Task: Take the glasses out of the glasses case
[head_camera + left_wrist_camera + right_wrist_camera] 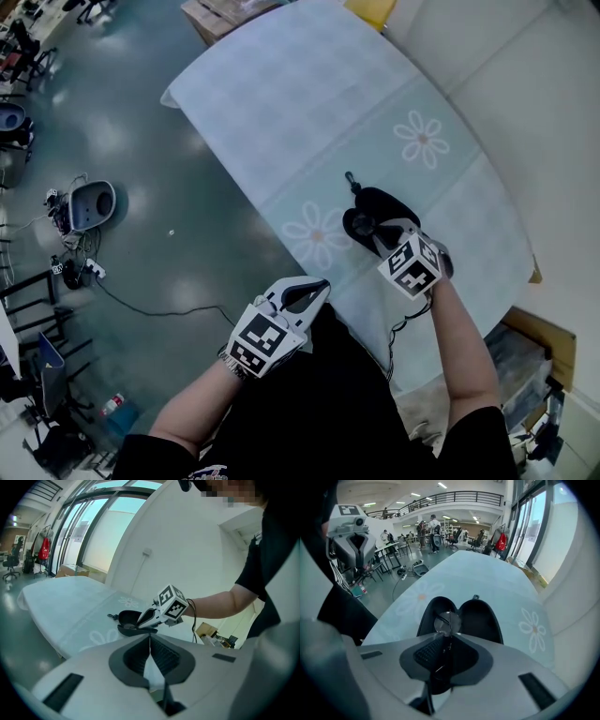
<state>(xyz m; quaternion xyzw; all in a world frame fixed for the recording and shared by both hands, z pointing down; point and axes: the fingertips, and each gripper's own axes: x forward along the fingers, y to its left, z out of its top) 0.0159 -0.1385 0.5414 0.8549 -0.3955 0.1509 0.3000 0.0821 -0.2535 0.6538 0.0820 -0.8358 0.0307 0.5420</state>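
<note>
Over the open black case, the right gripper pinches the glasses by their thin frame, one round lens facing its camera. The case's halves lie side by side, zip pull pointing away from the person. The left gripper is closed on nothing, near the table edge. A pale daisy-print cloth covers the table. The floor is glossy grey.

There is one glasses case; one pair of glasses; two tools (left tool, right tool); one tabletop; two daisy prints on it.
</note>
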